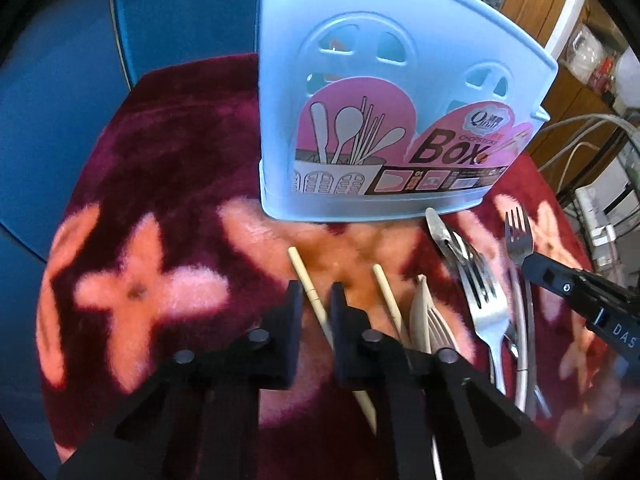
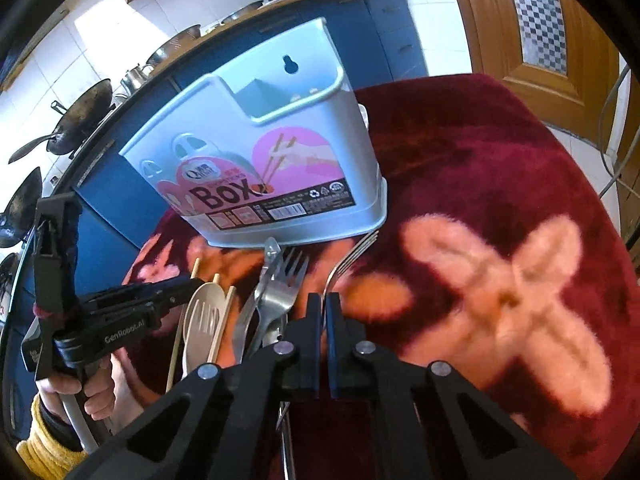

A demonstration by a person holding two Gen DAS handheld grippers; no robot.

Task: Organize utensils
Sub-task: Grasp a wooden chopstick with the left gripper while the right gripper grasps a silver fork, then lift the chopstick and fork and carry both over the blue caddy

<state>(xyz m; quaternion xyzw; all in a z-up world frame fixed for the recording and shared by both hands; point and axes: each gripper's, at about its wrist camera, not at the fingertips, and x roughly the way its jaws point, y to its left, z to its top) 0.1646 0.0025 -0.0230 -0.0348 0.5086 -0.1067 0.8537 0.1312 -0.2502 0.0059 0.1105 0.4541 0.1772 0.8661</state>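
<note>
we hold our left gripper (image 1: 316, 296) low over the plush dark red cloth with pink flower shapes (image 1: 160, 160), and its two black jaws are drawn in on a pale wooden chopstick (image 1: 310, 292) that runs up between them, the tip showing just beyond the fingertips. a second pale chopstick (image 1: 386, 296) lies just to the right of that gripper, outside the jaws, beside a beige slotted plastic spoon (image 1: 428, 320).

our right gripper (image 2: 323, 300) is closed too, its pads pinched on the thin neck of a silver metal fork (image 2: 352, 254) whose tines point toward the light blue plastic chopstick box with the pink label (image 2: 280, 152). the tines end just short of the box's base. to the left of this gripper lies a loose pile of metal cutlery (image 2: 276, 292), forks with what looks like a knife; we cannot tell exactly how many pieces.

the box stands upright on the cloth, beyond both grippers and near the tips of the utensils. from the right wrist view its open top compartment shows; whether anything lies inside we cannot tell. a hand in a yellow sleeve (image 2: 44, 444) grips the left tool's handle.
</note>
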